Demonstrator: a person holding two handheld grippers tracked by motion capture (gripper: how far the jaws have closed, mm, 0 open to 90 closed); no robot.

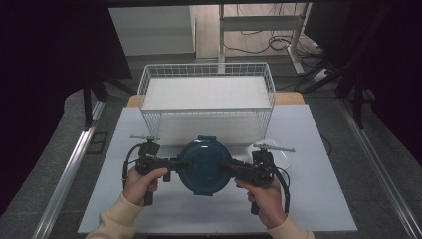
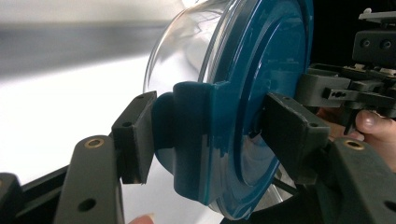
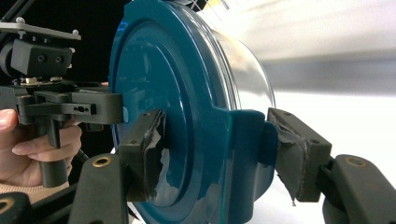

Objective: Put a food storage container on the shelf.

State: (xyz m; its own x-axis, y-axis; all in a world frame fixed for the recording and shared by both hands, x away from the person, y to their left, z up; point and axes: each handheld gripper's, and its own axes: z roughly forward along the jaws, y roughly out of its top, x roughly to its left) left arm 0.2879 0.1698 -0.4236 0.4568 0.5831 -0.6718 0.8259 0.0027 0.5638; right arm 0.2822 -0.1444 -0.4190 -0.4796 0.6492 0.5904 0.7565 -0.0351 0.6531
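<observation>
A round container with a clear body and a dark teal lid [image 1: 203, 167] is held between both grippers over the front middle of the white table [image 1: 164, 211]. My left gripper [image 1: 175, 164] is shut on the teal latch tab [image 2: 196, 135] at the container's left side. My right gripper [image 1: 228, 169] is shut on the opposite latch tab [image 3: 243, 154]. In the left gripper view its pads [image 2: 135, 137] press the tab from both sides, and in the right gripper view worn pads [image 3: 149, 149] do the same. I cannot tell whether the container touches the table.
A white wire basket [image 1: 206, 110] stands just behind the container, at the table's far middle. A clear plastic piece [image 1: 282, 159] lies on the table by the right gripper. Dark curtains and metal rails flank the table.
</observation>
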